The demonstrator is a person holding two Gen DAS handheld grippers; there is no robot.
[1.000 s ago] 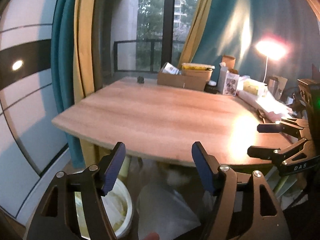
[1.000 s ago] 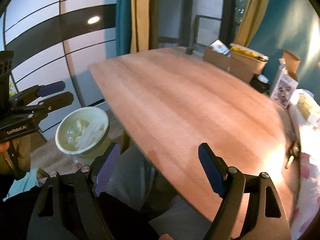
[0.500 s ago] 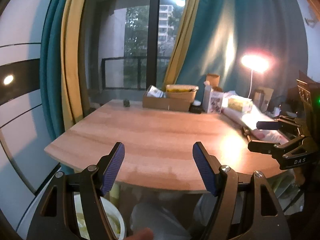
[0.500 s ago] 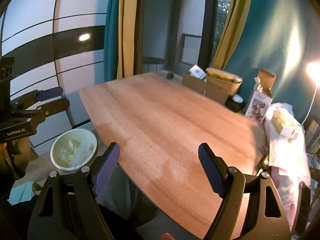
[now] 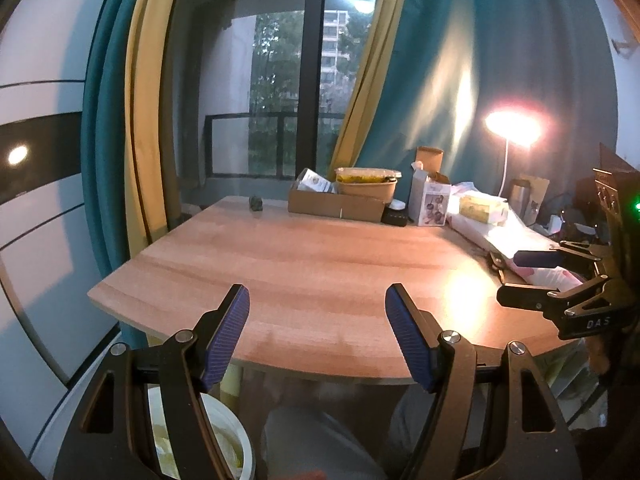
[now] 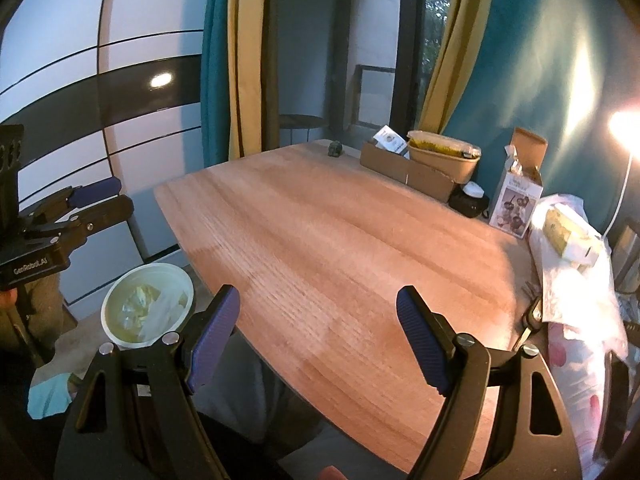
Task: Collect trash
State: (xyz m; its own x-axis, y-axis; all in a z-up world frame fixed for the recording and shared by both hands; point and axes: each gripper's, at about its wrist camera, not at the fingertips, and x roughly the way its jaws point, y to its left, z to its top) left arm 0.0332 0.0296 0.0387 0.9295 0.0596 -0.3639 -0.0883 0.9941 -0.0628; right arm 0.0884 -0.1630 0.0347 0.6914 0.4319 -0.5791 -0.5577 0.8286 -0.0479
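A white trash bin (image 6: 147, 306) lined with a bag and holding crumpled papers stands on the floor left of the wooden table (image 6: 340, 248); its rim also shows in the left wrist view (image 5: 224, 436). My left gripper (image 5: 318, 334) is open and empty, held above the table's near edge. My right gripper (image 6: 318, 338) is open and empty over the table's near corner. Each gripper shows at the side of the other's view: the right one (image 5: 532, 276), the left one (image 6: 100, 196). A small dark object (image 5: 256, 203) lies at the table's far edge.
A cardboard box (image 5: 336, 202) with a food bowl (image 5: 366, 184), a small carton (image 5: 432, 204), a dark round item (image 6: 470, 200) and a heap of bags and papers (image 6: 572, 248) line the far and right sides. A lit lamp (image 5: 514, 128) glares at right. Curtains and a window stand behind.
Both grippers have risen and tilted up, so the table sits lower in both views and the bin slid toward the bottom. Both grippers stay open and empty.
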